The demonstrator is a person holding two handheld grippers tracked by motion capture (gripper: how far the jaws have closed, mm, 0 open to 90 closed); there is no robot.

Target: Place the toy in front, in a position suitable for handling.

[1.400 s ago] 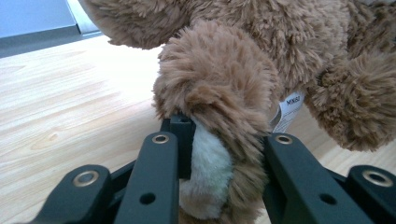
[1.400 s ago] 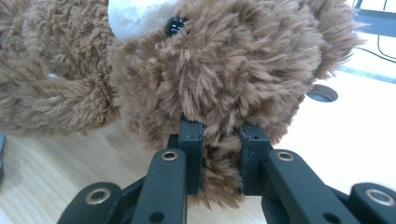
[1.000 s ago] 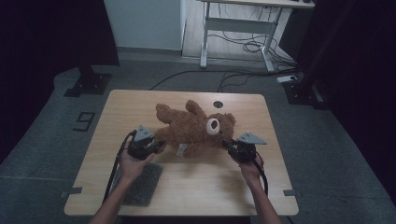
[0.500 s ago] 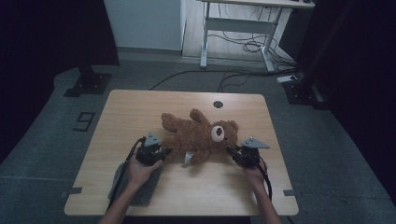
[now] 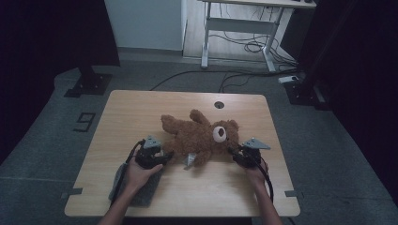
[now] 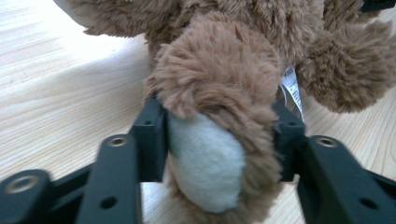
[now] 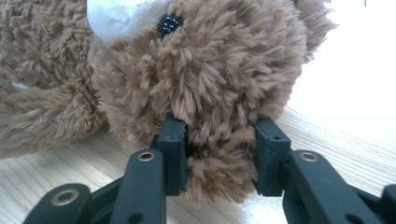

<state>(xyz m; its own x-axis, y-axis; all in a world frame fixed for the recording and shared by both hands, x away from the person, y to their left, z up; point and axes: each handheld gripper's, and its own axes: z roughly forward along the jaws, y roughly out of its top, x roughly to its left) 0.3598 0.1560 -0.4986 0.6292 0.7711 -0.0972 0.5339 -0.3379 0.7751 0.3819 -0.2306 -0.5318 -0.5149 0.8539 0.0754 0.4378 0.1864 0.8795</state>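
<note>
A brown teddy bear (image 5: 202, 136) lies on the wooden table (image 5: 141, 108), head to the right, with a white tag (image 5: 190, 160) at its near side. My left gripper (image 5: 168, 154) is at its foot. In the left gripper view the white-soled foot (image 6: 205, 163) sits between the jaws of the left gripper (image 6: 219, 140), which have just been opening and now stand wide at its sides. My right gripper (image 5: 233, 151) is at the bear's head. Its jaws (image 7: 219, 149) have just been opening a little, but a tuft of head fur (image 7: 219, 172) is still pinched between them.
A grey cloth pad (image 5: 141, 192) lies under the left forearm near the table's front left edge. A round cable hole (image 5: 219, 104) sits at the back of the tabletop. A desk frame and cables stand on the floor beyond.
Both hands brought the bear down and a little toward the near edge; it now rests on the table. The left jaws have spread apart around the foot.
</note>
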